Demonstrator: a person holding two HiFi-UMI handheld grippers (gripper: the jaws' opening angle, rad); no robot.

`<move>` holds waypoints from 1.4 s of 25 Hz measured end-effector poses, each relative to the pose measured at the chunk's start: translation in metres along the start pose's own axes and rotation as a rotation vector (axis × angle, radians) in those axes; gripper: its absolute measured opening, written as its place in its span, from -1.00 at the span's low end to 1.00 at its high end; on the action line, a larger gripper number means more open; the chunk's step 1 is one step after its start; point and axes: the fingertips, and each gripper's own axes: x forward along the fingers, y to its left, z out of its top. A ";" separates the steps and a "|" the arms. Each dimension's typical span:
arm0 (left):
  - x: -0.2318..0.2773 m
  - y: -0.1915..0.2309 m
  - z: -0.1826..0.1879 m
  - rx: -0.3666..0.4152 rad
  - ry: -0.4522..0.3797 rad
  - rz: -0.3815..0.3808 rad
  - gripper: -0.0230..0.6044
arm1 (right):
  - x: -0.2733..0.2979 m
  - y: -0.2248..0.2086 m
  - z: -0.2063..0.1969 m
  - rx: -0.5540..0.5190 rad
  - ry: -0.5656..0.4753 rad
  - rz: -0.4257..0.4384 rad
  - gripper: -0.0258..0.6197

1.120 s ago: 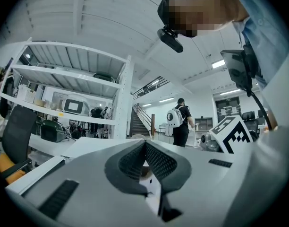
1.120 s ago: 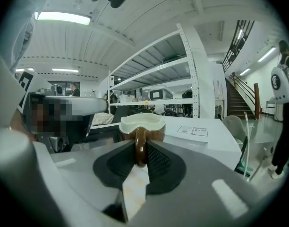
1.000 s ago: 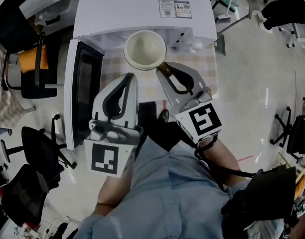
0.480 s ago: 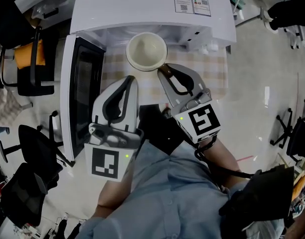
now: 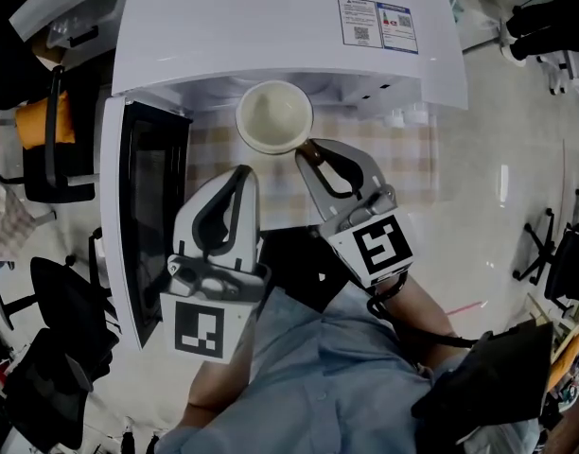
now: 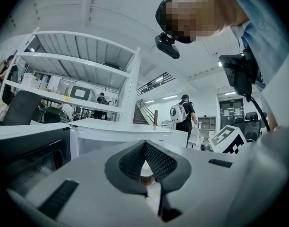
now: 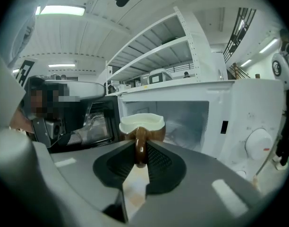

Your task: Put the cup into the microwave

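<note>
The cup (image 5: 273,116), cream inside and brown outside, hangs upright in front of the open cavity of the white microwave (image 5: 271,26). My right gripper (image 5: 310,151) is shut on its brown handle. In the right gripper view the cup (image 7: 140,123) sits just beyond the right gripper (image 7: 140,148), with the lit cavity (image 7: 187,119) behind it. The microwave's dark door (image 5: 143,216) stands swung open to the left. My left gripper (image 5: 242,173) hovers beside the right one, below and left of the cup; its jaws (image 6: 145,144) meet at the tips with nothing between them.
A checked cloth (image 5: 408,149) covers the table under the microwave. The control knob (image 7: 259,141) is on the microwave's right panel. Office chairs (image 5: 48,149) stand left of the table. Shelving (image 6: 78,79) and a person with a backpack (image 6: 183,113) are far behind.
Both grippers have sunk a little, the cup still held by its handle in front of the microwave opening. The microwave now fills more of the head view.
</note>
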 end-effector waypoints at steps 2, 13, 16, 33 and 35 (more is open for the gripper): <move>0.008 0.004 -0.003 0.000 0.001 -0.009 -0.91 | 0.008 -0.007 -0.004 0.003 0.006 -0.004 -0.77; 0.035 0.030 -0.012 -0.013 0.020 -0.016 -0.91 | 0.046 -0.033 -0.016 0.017 0.019 -0.032 -0.77; 0.043 0.035 -0.014 -0.017 0.031 -0.020 -0.91 | 0.055 -0.039 -0.018 0.021 0.027 -0.039 -0.77; 0.068 0.057 -0.022 -0.026 0.074 -0.016 -0.91 | 0.094 -0.066 -0.026 0.011 0.052 -0.065 -0.76; 0.068 0.058 -0.022 -0.024 0.073 -0.014 -0.91 | 0.097 -0.067 -0.026 0.009 0.045 -0.063 -0.76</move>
